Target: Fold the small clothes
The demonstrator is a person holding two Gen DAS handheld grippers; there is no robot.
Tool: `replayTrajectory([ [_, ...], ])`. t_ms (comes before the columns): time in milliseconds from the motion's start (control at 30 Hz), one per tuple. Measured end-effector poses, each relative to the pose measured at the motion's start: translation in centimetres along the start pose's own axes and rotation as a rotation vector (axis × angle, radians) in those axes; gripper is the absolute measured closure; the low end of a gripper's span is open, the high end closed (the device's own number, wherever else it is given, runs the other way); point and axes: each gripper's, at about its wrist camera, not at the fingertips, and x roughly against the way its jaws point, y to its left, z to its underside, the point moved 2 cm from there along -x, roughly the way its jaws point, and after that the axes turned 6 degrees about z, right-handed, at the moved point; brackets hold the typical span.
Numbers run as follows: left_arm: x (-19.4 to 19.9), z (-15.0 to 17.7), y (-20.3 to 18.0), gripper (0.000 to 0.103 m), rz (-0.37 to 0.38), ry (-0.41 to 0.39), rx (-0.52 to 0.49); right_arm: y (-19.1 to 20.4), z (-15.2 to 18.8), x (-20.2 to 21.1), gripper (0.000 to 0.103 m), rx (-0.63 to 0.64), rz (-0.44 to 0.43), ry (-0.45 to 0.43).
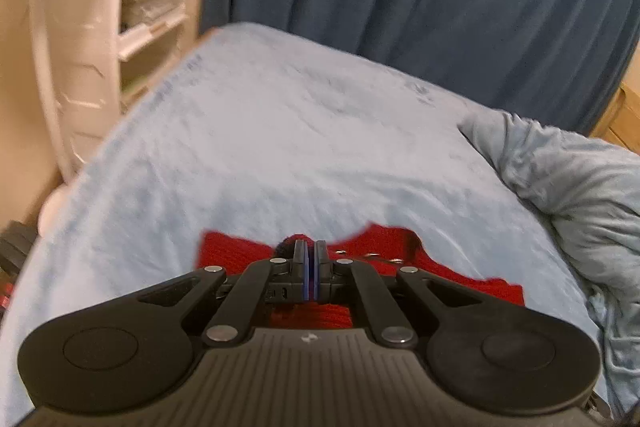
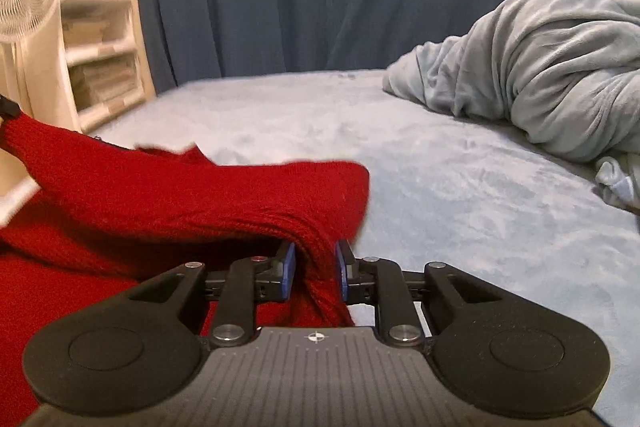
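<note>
Gripping red sweater (image 2: 168,195), right tongs (image 2: 315,267) low

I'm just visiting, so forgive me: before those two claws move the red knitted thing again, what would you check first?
1. Left claw gripping the red sweater: ok, jaws shut on its edge.
2. Right claw gripping: cannot tell; knit sits between the pads, jaws partly apart.
3. Sweater lying flat: not ok, part of it is lifted and draped.
4. Open bed surface ahead: ok.
5. Bunched grey blanket away from the sweater: ok.
</note>
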Motion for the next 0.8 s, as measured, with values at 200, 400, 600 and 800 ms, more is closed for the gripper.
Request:
replayTrajectory([
  [200,-5.8,3.9,2.6,0.098,-0.16,0.212,-0.062,0.2,-0.1,-0.3,0.06,0.045,-0.015,0.088],
  [400,-5.2,6.1,1.2,0.033,-0.068,0.153,-0.063,-1.5,-2.1,1.9,0.057,-0.245,0.017,-0.058],
  [600,-8.4,10.4,0.3,0.0,-0.249,0.208,-0.165,3.2,3.7,-2.6,0.056,0.219,0.092,0.15],
  [800,-3.3,11.1,0.8,0.0,-0.185,0.154,-0.093,2.5,0.2,1.4,0.04,0.038,0.047,0.116],
])
